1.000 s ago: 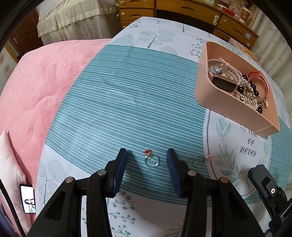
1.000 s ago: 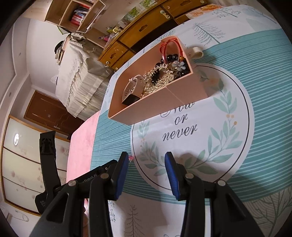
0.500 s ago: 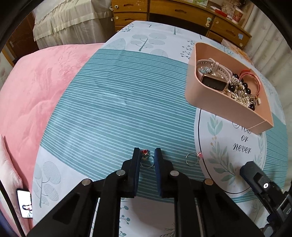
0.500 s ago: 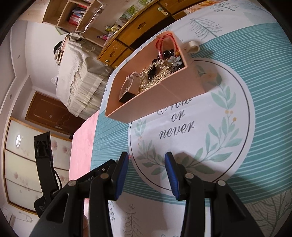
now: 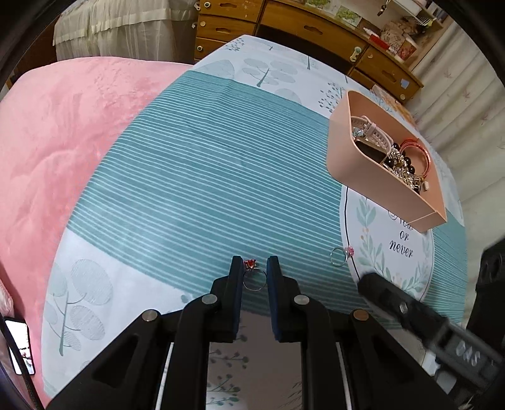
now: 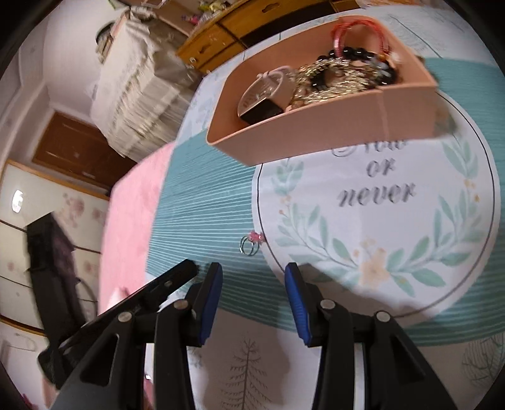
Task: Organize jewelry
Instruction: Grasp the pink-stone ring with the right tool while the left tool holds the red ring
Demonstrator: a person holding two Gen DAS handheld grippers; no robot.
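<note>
My left gripper (image 5: 254, 268) is shut on a silver ring with a red stone (image 5: 253, 277), held just above the striped teal tablecloth. A second silver ring with a pink stone (image 5: 340, 254) lies on the cloth to its right; it also shows in the right wrist view (image 6: 250, 243). My right gripper (image 6: 252, 285) is open and empty, just short of that pink-stone ring. A pink tray (image 5: 356, 164) holds a watch, bead bracelets and chains; it shows in the right wrist view too (image 6: 315, 132).
A pink blanket (image 5: 56, 151) covers the bed to the left of the cloth. Wooden drawers (image 5: 284, 28) stand at the back. A phone (image 5: 22, 343) lies at the lower left. The right gripper's body (image 5: 426, 325) shows at the lower right.
My left gripper closed on the red-stone ring and lifted it slightly. My right gripper swung left toward the pink-stone ring, which has come into its view.
</note>
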